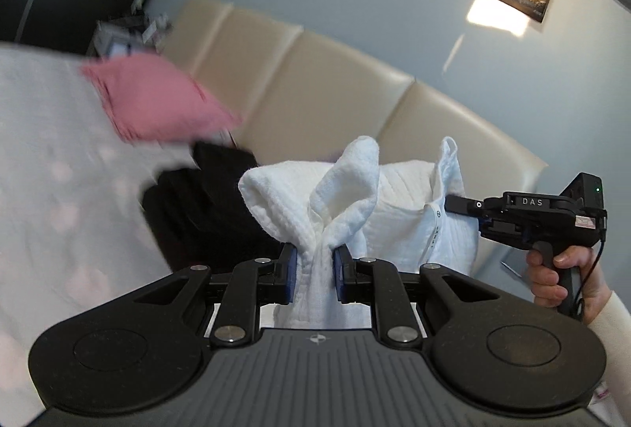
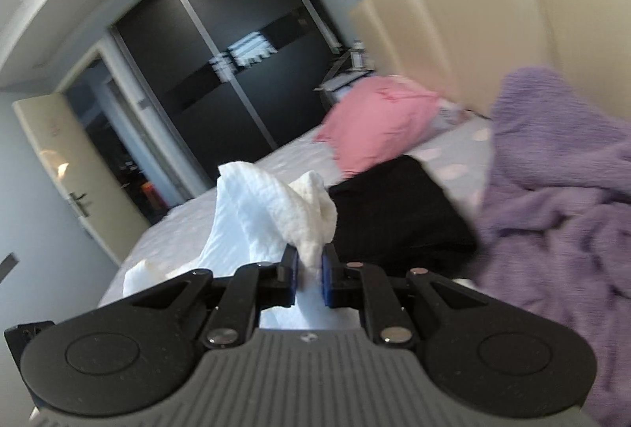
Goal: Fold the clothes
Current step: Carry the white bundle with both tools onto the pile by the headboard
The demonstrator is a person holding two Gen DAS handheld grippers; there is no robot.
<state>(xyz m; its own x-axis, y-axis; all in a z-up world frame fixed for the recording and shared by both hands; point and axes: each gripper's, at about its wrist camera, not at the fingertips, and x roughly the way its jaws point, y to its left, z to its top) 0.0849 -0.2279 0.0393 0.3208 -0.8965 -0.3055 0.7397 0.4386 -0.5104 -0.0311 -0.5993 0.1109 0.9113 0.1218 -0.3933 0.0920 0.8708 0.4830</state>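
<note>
White waffle-textured garment (image 1: 315, 198) is held off the bed (image 1: 47, 159) by both tools: the left gripper (image 1: 314, 271) is clamped on a bunched fold with cloth flaring up ahead of its fingers, and the right gripper (image 2: 308, 275) is pinched on another gathered edge, its hem and label visible at its tip in the left wrist view. Ahead-left of the left gripper lie a black garment (image 1: 197, 206) and a pink garment (image 1: 157, 96); ahead-right of the right gripper a purple blanket (image 2: 560, 182) crowds the bed, with bare sheet left of the black garment.
</note>
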